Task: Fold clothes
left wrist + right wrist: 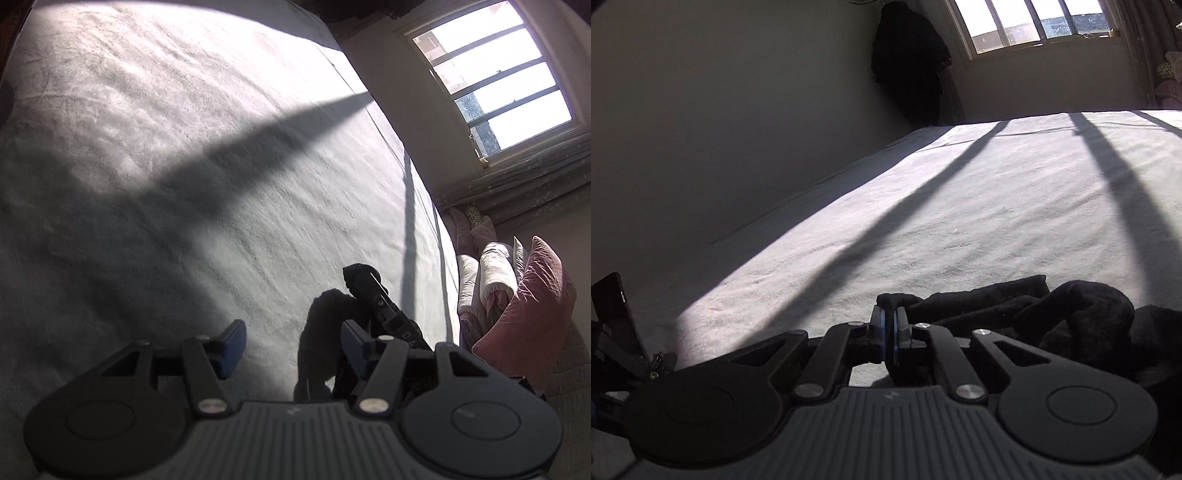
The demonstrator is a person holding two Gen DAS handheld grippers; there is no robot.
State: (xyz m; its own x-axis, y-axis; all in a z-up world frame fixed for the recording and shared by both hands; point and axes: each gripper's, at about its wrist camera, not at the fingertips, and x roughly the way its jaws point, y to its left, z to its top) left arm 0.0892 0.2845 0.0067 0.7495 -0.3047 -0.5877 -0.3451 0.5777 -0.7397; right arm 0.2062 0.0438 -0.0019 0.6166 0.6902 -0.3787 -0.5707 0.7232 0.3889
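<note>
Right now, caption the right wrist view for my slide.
Right claw shut on black garment at the sunlit bed's near edge.

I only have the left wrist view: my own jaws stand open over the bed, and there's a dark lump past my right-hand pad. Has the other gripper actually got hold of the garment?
Observer: Yes. In the right wrist view the right gripper is shut, with an edge of the black garment pinched between its pads.
Operator: Where's the rest of it?
Observer: Bunched on the bed just to the right of that gripper, not spread flat.
Operator: Any other clothes around?
Observer: A dark hanging shape fills the corner beside the window; it is too dark to tell what it is.
</note>
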